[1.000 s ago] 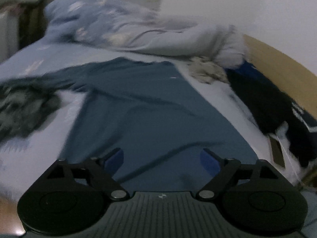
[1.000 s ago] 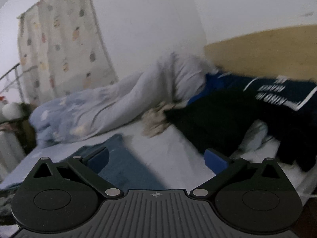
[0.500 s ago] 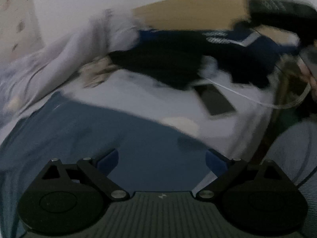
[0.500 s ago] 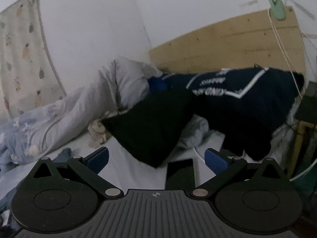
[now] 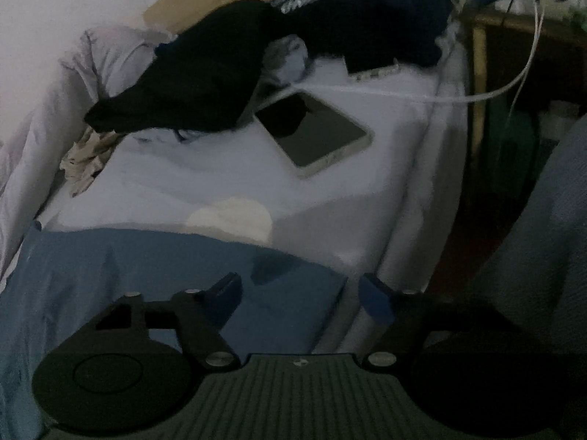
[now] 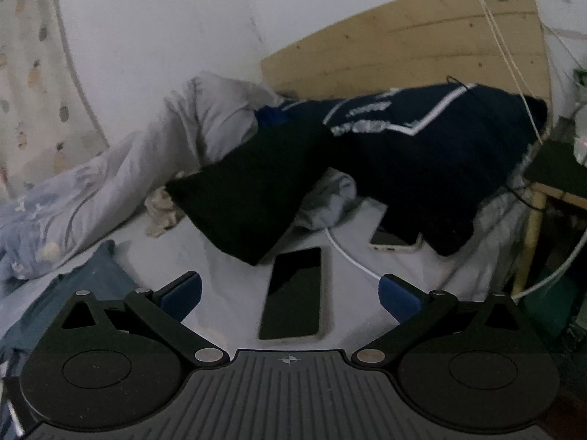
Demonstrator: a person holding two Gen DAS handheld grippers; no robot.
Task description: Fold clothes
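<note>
A blue shirt [image 5: 146, 278] lies flat on the white bed sheet [image 5: 205, 179]. My left gripper [image 5: 301, 293] is open and empty, just above the shirt's lower right corner near the bed's edge. In the right wrist view only the shirt's edge [image 6: 84, 278] shows at the left. My right gripper [image 6: 290, 293] is open and empty above the sheet, over a dark phone [image 6: 293, 293].
The phone [image 5: 315, 132] lies on the sheet with a white cable [image 5: 403, 95] beside it. A black garment [image 6: 249, 198], a navy jacket [image 6: 422, 146] and a second phone [image 6: 392, 244] lie by the wooden headboard [image 6: 403, 44]. A pale duvet [image 6: 110, 176] is at the left.
Both grippers have swung right, from the spread shirt and duvet toward the headboard end. The left gripper has come down close to the shirt's corner. Both jaws stay open.
</note>
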